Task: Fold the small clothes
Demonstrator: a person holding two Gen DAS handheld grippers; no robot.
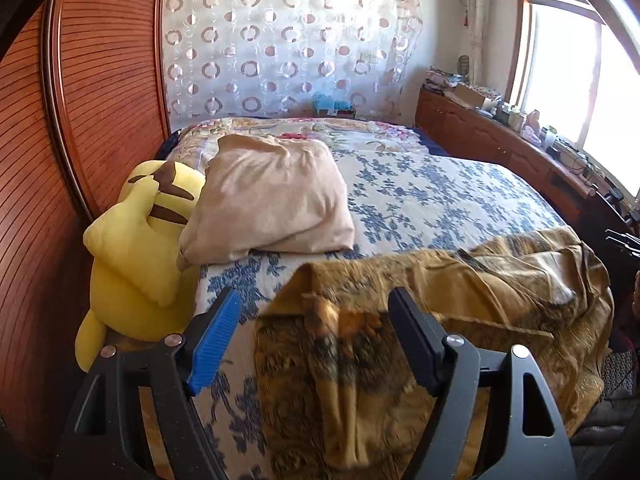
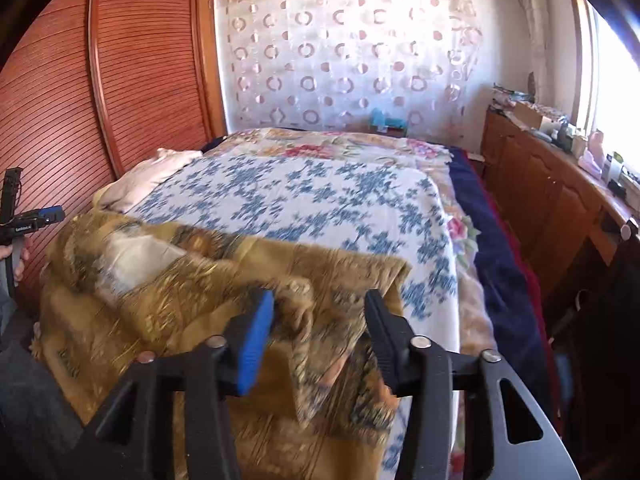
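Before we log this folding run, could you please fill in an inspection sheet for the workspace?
Surface: bed with blue-flowered sheet.
Job's things: brown patterned garment rumpled at the near edge, not yet neatly folded.
Clutter: yellow plush and beige pillow by the headboard.
Grippers: left gripper and right gripper both have jaws open over the garment, pads not pressing it.
Cables: some on the sideboard under the window.
Surroundings: wooden louvred panel, ring-patterned curtain.
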